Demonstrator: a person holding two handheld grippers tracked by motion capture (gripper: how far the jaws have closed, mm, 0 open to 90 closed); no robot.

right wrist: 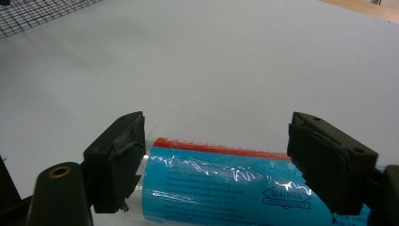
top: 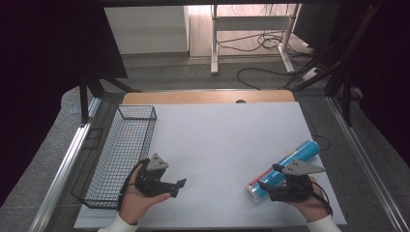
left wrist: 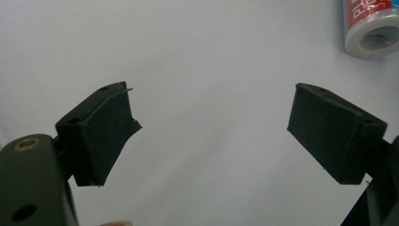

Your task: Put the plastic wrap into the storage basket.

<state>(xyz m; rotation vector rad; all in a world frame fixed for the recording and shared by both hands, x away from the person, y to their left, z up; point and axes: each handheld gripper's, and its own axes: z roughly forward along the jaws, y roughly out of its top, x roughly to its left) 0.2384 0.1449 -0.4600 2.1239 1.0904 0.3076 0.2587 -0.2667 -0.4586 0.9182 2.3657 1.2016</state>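
The blue roll [top: 284, 169] is lying flat on the white tabletop [top: 227, 145] near its right edge, angled so one end points toward the far right and the near, capped end toward the person. The right gripper [top: 265, 186] is hovering right at that near end, its jaws standing wide apart. In the right gripper view the roll [right wrist: 235, 183] is sitting low between the two black pads [right wrist: 120, 155], its shiny wrapper showing a red band along the top edge and a "QUALIFIED" stamp near the right pad; a gap is showing on each side, so the pads are not pressing on it.

Over on the left, the left gripper [top: 178, 187] is resting in the person's hand just beside the black wire basket [top: 121, 154], well apart from the roll. Its jaws are also spread open, and in its own view the left gripper [left wrist: 211, 127] is framing nothing but bare white surface.

That left gripper view is offering something the others are not: the roll's end [left wrist: 371, 28] in the top right corner, a white rim around a grey core with red lettering above it. The high view is giving the overall layout, basket at the left edge and roll at the right. The right gripper view is catching a corner of the basket mesh [right wrist: 37, 14] at top left and the table's wooden edge [right wrist: 371, 7] at top right.
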